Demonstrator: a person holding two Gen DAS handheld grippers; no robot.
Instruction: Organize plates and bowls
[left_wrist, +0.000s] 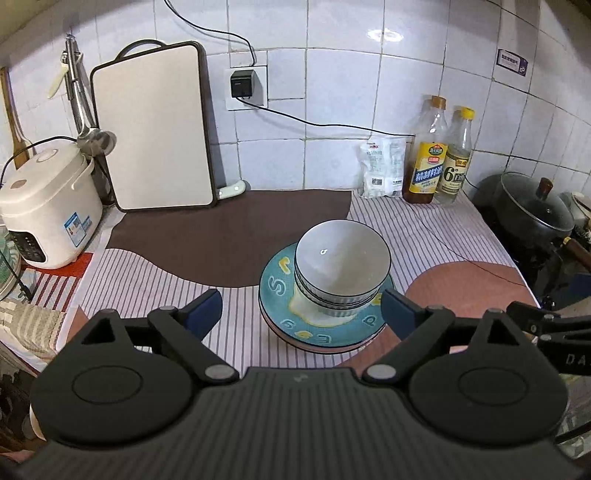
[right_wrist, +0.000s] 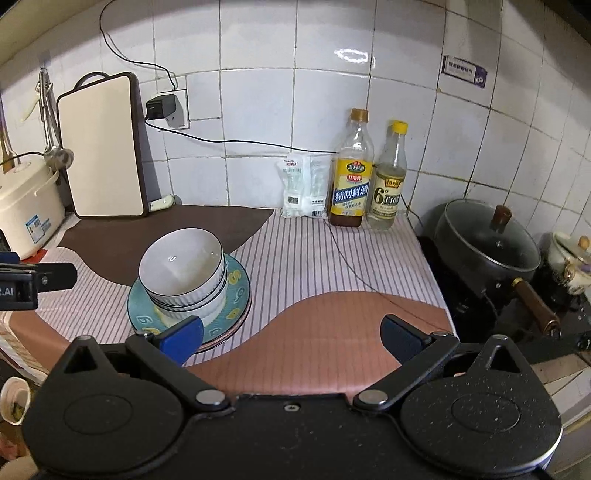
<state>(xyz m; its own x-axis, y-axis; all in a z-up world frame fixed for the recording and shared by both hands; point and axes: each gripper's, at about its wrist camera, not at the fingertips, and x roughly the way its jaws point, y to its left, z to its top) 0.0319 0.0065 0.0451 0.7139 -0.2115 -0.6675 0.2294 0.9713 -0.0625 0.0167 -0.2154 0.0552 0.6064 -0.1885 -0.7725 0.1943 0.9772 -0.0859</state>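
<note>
1. The bowls (left_wrist: 341, 267) sit nested one inside another on a stack of plates (left_wrist: 325, 325), the top plate teal with yellow and white letters.
2. That stack stands on the striped mat (left_wrist: 155, 280) covering the counter, nearer the front edge than the tiled wall and about midway between the mat's left and right sides.
3. The left gripper (left_wrist: 301, 308) has its blue-padded jaws spread wide with nothing between them; the stack lies just beyond them, untouched.
4. The right gripper (right_wrist: 291, 338) is also spread wide and holds nothing. Its jaws frame bare mat, with the plates just beside its left finger; whether that finger touches the rim cannot be told.
5. Along the back edge, a white cutting board (left_wrist: 155, 129) leans upright against the wall, and a white rice cooker (left_wrist: 48, 206) stands at the back-left corner.
6. Two bottles (right_wrist: 365, 173) and a small white packet (right_wrist: 304, 186) stand against the wall toward the back-right corner.
7. A dark lidded pot (right_wrist: 487, 243) sits past the counter's right edge.
</note>
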